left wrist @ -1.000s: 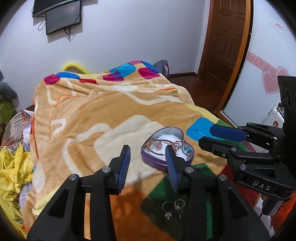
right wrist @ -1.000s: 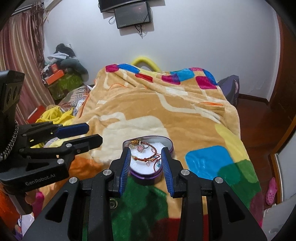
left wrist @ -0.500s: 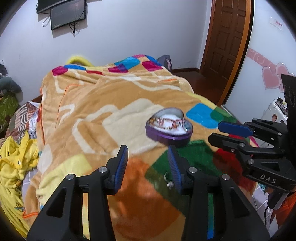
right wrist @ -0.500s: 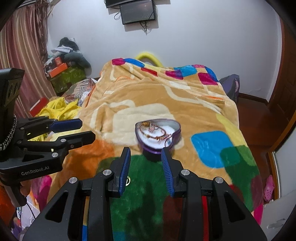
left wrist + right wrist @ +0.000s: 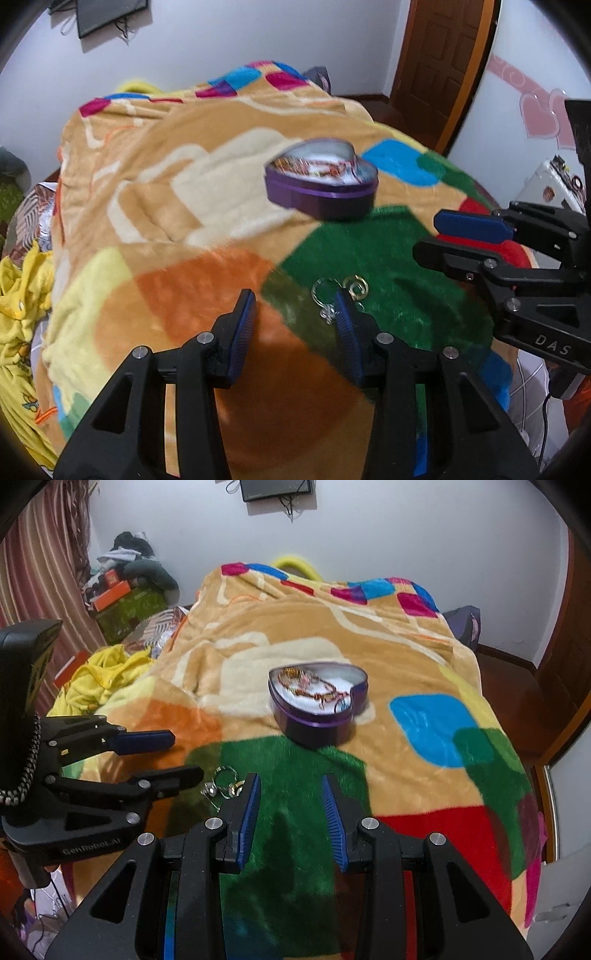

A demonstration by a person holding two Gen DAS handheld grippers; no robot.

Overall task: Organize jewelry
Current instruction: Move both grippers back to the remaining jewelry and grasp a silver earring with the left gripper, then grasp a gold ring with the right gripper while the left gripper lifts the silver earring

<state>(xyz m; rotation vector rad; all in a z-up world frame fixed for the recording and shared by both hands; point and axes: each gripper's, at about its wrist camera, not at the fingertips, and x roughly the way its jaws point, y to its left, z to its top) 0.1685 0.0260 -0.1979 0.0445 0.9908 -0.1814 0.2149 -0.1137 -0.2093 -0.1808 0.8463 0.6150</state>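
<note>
A purple heart-shaped tin [image 5: 322, 186] sits open on the patchwork blanket [image 5: 155, 184], at the border of the tan area and the green patch. In the right wrist view its pointed tip [image 5: 317, 734] faces the cameras and its two lobes face the far wall, so its long axis runs from near edge to far edge of the bed; a tangle of red and gold chains [image 5: 314, 688] lies inside on white padding. Nearer than the tin, on the green patch, lie a few loose rings [image 5: 343, 291], silver and gold, touching one another. The left gripper [image 5: 295, 314] hangs just beside the rings, on the near side from the tin, its jaws partly apart with nothing between them, one blue pad's tip overlapping the rings in the view. The right gripper [image 5: 290, 788] is also partly open and empty, over the green patch in front of the tin's tip. Compared with a second ago, both grippers have drawn back from the tin: then its tip showed between the right jaws and one left finger crossed it, and now it lies well beyond both, with the rings up at the left fingertips.
</note>
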